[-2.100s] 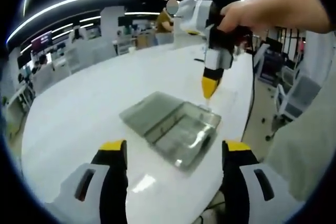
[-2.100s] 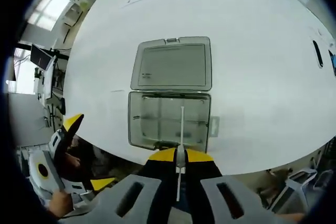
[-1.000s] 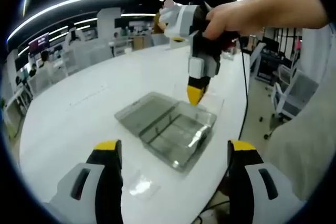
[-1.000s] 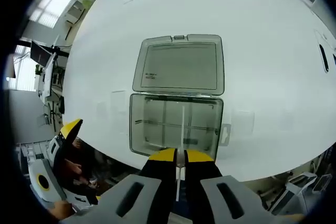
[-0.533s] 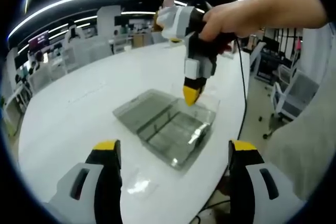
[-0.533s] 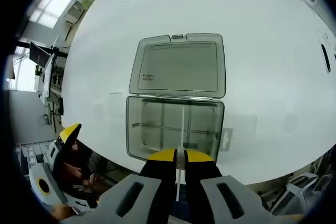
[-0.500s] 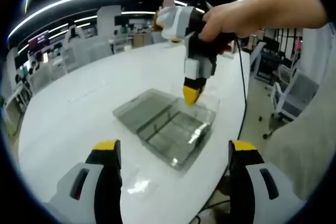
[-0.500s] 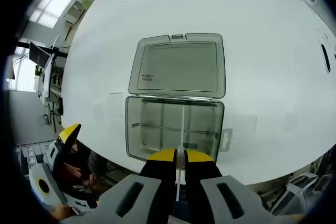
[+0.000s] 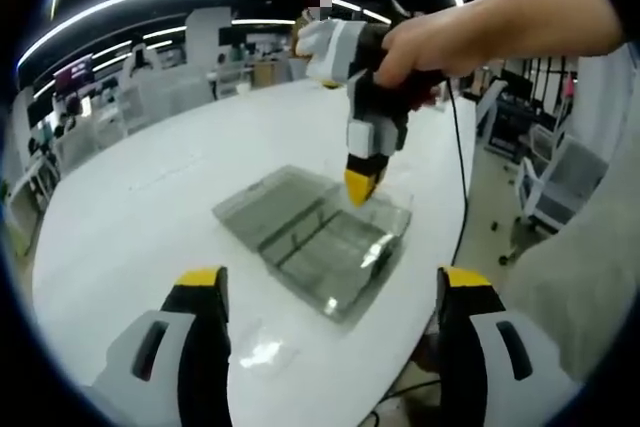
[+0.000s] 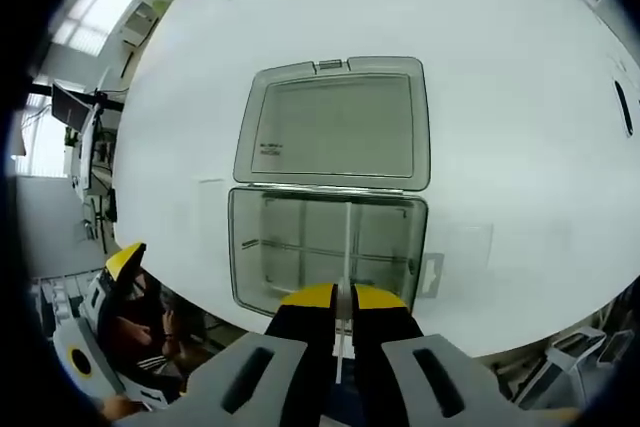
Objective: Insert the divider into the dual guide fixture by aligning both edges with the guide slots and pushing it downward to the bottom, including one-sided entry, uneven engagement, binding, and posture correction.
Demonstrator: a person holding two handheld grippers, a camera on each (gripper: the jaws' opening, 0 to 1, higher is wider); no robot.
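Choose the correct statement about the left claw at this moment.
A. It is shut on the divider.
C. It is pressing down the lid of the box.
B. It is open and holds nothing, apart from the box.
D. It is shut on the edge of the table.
B: in the left gripper view the left claw has its jaws spread wide with nothing between them, short of the clear box, while the right claw holds the divider.

Round white table, one open box.
The glossy white table [image 10: 520, 97] carries a clear grey plastic compartment box [image 10: 330, 247], its opened lid [image 10: 335, 122] lying flat at 12 o'clock.
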